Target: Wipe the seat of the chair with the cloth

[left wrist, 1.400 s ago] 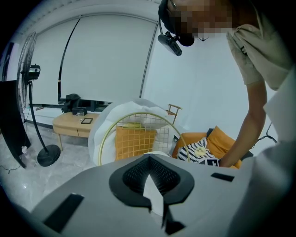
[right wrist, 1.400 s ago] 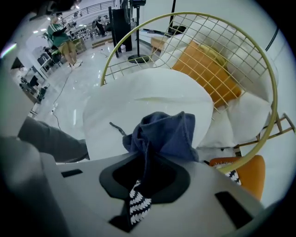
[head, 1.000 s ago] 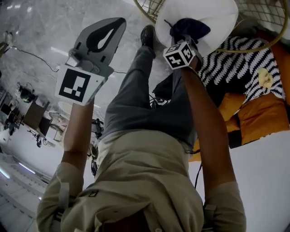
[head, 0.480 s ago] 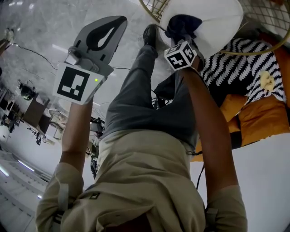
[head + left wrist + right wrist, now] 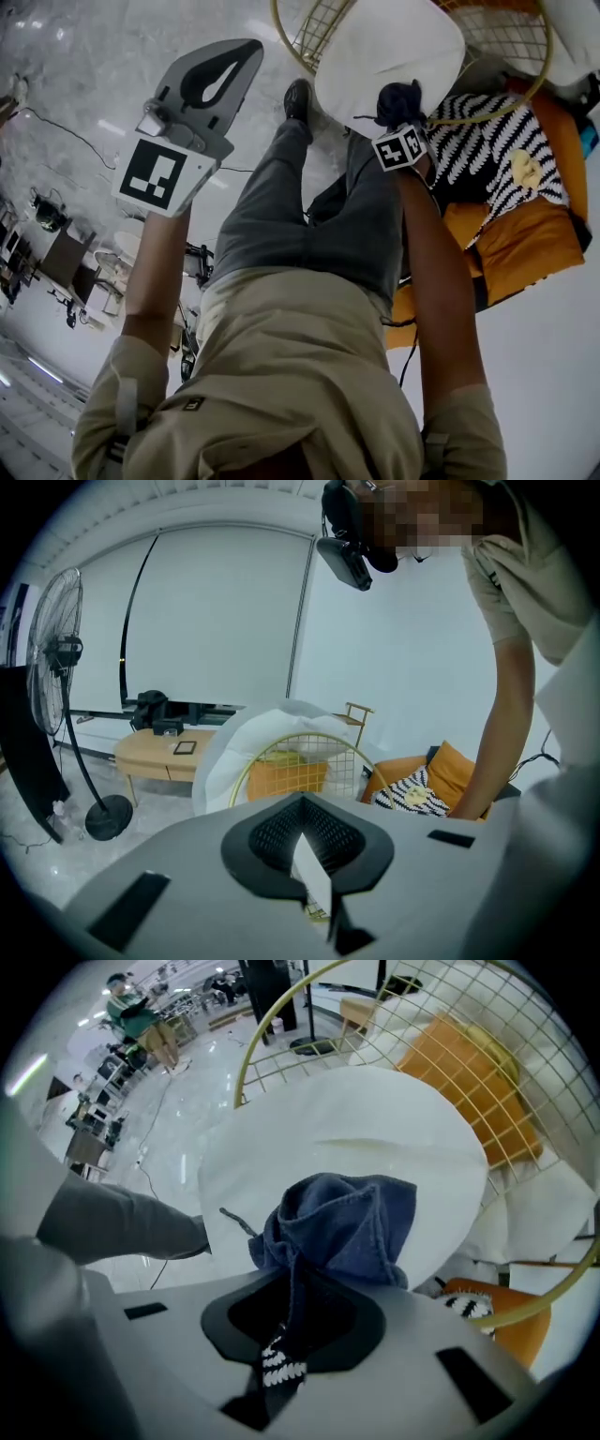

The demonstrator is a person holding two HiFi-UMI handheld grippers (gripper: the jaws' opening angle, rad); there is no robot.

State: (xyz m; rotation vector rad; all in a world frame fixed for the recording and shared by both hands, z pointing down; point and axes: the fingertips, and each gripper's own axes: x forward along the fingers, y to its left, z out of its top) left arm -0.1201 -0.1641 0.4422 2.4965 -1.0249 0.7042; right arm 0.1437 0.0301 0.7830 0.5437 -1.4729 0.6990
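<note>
The dark blue cloth is held bunched in the right tongs, which are clamped on a twisted fold of it. It is pressed on the round white seat of the chair, close to the edge nearest the person. The left tongs are held up, well apart from the chair, with the jaws together and nothing between them; no part in the wiping seems to be taken by them.

A wiping stroke appears to be in hand, and most of the seat is probably yet to be covered. For this to be done well, the bunch should be pressed flat so that cloth, not the hard tips, is dragged over the white surface. Overlapping passes should be made from one side to the other, and the edge of the seat followed last. A firm grip is called for, since only a narrow fold is caught and could be pulled free by friction. The wire back is best avoided, as the loose thread might be snagged there
</note>
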